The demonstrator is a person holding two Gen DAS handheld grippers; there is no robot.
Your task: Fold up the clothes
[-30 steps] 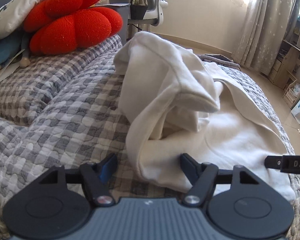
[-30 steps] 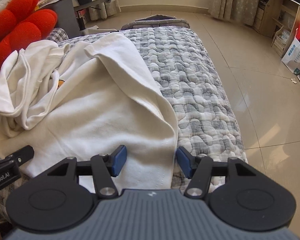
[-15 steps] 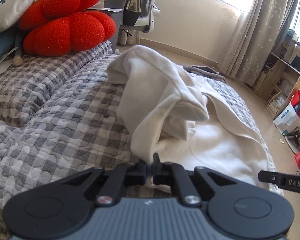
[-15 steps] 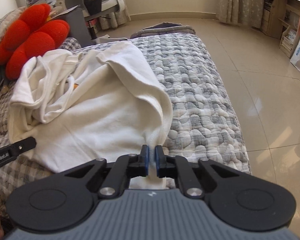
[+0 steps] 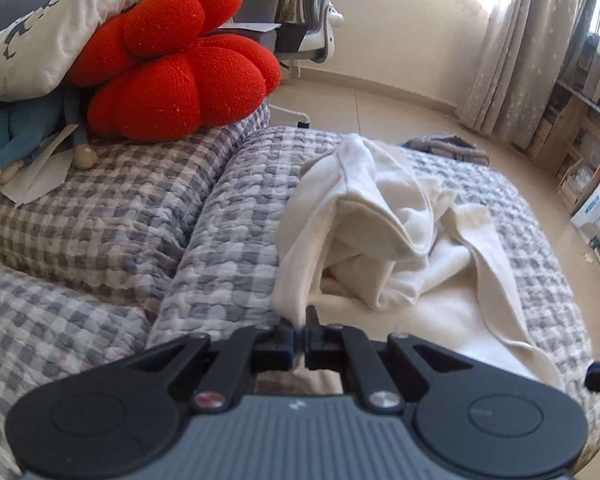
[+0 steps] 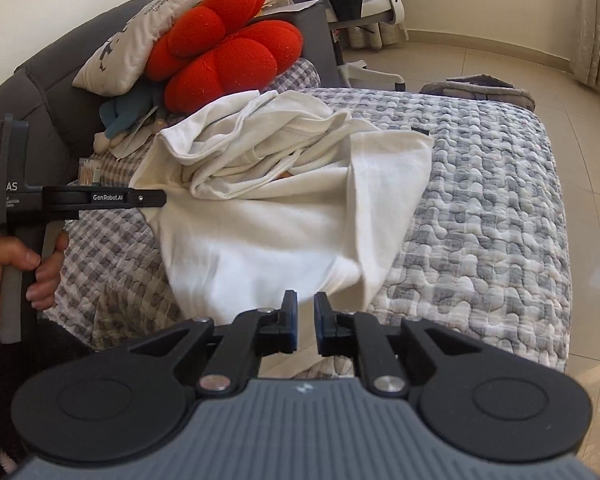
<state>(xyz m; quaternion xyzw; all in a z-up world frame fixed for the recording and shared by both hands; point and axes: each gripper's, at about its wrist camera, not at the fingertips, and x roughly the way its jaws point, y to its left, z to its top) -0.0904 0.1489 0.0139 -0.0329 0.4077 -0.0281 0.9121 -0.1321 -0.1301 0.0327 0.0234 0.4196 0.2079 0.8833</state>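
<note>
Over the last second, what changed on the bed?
Both grippers closed on the white shirt's near hem and lifted it. The left gripper grips cloth; the right gripper's jaws are opening again with cloth between them. The red cushion stayed put.

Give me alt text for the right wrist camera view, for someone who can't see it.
The right claw hovers at the near hem of a crumpled white shirt on a grey checked bedspread, its jaws opening with a narrow gap and cloth between them. At left, a hand holds the left claw against the shirt's edge. A red flower-shaped cushion sits behind.
</note>
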